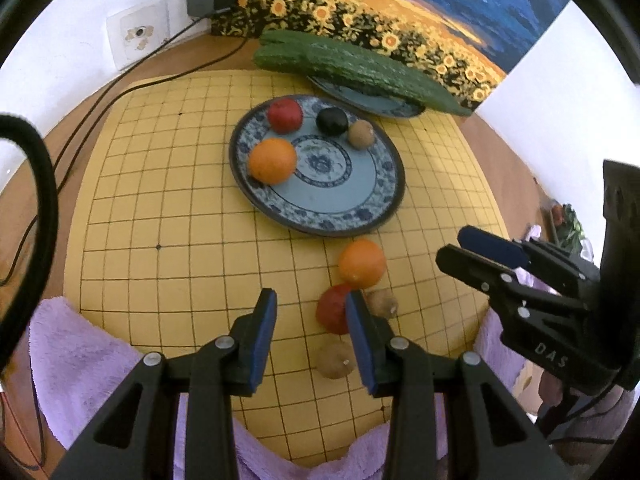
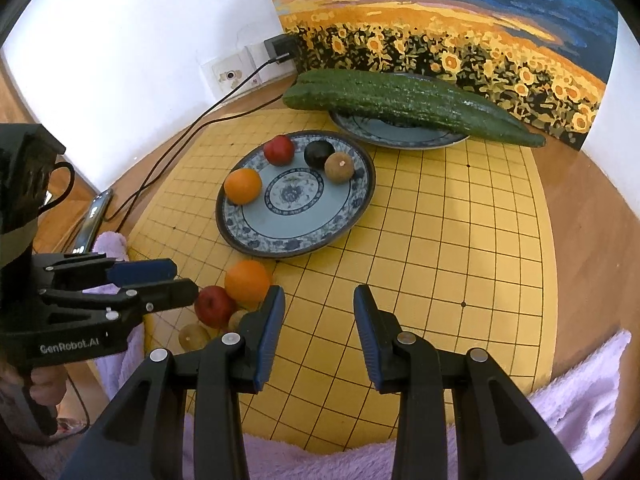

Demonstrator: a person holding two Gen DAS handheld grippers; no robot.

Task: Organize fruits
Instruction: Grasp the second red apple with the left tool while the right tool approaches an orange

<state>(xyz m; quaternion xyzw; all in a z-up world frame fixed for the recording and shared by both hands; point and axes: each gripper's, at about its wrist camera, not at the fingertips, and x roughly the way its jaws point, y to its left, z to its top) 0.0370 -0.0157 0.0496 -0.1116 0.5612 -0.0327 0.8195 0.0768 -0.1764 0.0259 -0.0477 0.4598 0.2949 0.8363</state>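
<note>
A round blue-and-white patterned plate (image 1: 320, 216) sits on a yellow gridded board (image 1: 160, 200), and everything else is placed from that plate; on its glazed surface rest a smooth orange (image 1: 273, 160) at the left rim, a glossy red apple (image 1: 285, 115) toward the far left, a dark round fruit (image 1: 331, 121) at the far side, and a fuzzy brown kiwi (image 1: 361, 133) just beside the dark one; off the plate's near edge, loose on the board, a second orange (image 1: 362, 263) lies just beside the rim, with a second red apple (image 1: 334, 309) touching it on the near side, a small brown kiwi (image 1: 383, 303) next to that apple, and another kiwi (image 1: 335, 359) nearest the camera; beyond the plate, long bumpy green cucumbers (image 1: 360, 68) lie across a second plate (image 1: 372, 100); a fluffy purple towel (image 1: 80, 360) pokes out from under the board's near edge; the left gripper (image 1: 311, 336) hovers low over the loose fruit, its blue-padded fingers spread apart and grasping nothing, the right-hand pad in front of the loose apple; the right gripper (image 2: 319, 334) hangs over bare board to the plate's near right, fingers likewise wide apart and empty.
</note>
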